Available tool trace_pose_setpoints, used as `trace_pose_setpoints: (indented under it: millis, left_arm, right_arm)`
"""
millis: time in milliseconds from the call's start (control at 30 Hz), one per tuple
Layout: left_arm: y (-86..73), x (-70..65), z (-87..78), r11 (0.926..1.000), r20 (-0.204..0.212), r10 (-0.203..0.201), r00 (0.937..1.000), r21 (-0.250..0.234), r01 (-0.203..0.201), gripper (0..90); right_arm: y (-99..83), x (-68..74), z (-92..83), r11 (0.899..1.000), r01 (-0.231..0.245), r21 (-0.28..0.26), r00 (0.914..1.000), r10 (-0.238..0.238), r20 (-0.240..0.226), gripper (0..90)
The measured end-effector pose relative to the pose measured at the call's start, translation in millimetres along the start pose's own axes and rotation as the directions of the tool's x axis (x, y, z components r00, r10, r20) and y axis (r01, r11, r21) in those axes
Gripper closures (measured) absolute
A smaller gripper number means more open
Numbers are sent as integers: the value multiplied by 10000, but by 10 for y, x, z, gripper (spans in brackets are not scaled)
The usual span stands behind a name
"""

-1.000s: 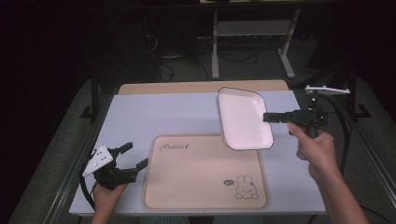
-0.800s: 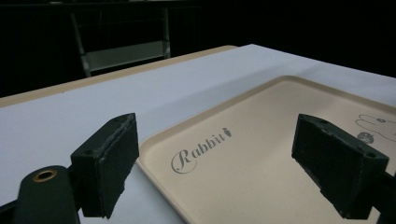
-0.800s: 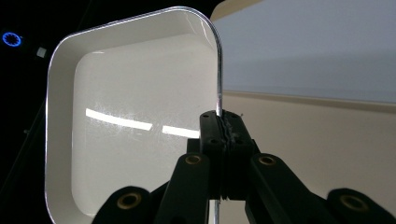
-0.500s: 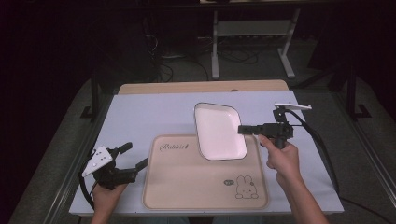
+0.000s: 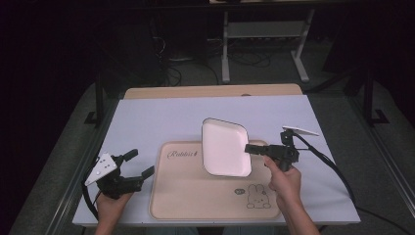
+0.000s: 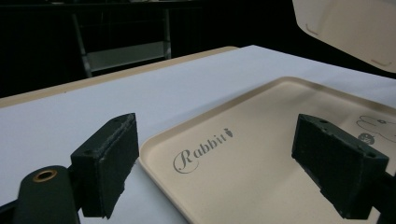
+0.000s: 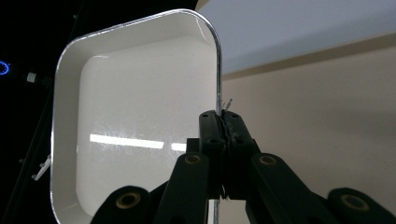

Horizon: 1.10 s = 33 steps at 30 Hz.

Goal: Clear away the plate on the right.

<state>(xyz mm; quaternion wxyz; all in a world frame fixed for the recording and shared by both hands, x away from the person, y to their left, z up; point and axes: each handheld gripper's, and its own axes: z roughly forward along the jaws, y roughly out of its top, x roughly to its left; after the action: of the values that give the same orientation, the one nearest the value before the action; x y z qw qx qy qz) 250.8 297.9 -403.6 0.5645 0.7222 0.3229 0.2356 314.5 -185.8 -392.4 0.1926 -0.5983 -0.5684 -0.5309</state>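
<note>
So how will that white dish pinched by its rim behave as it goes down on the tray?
The white dish looks rigid, holding shape from one rim pinch by the right gripper. Its glossy surface may slip or pivot. It probably lands flat on the beige tray.

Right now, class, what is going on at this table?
A person works with tongs in each hand. The right tongs are shut on the rim of a white dish, holding it just above a beige tray printed with a rabbit. The left tongs rest open beside the tray's left edge, holding nothing. Whether the dish touches the tray is hard to tell.
</note>
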Motion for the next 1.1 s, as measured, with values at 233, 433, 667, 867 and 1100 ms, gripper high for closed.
trace_pose_setpoints:
  millis: [233, 433, 667, 867, 1100]
  left_arm:
    - [4, 2, -5, 10000, -4, 19, 10000, 14, -19, 142]
    - [5, 10, -14, 10000, 5, -13, 10000, -15, 13, 142]
    - [3, 19, -19, 10000, -18, -32, 10000, -40, 31, 142]
    - [3, 12, -16, 10000, -8, -15, 10000, -21, 15, 143]
    - [4, 16, -20, 10000, -19, -30, 10000, -41, 30, 143]
  right_arm:
    - [-149, -55, 18, 9997, -210, -133, 9992, 215, 328, 878]
    - [-285, -210, 79, 9979, -599, -260, 9966, 613, 544, 877]
    - [-348, -278, 112, 9965, -811, -224, 9945, 823, 643, 874]
    - [-367, -305, 139, 9972, -724, -194, 9929, 739, 927, 865]
    - [-377, -322, 170, 9966, -804, -196, 9911, 821, 1051, 862]
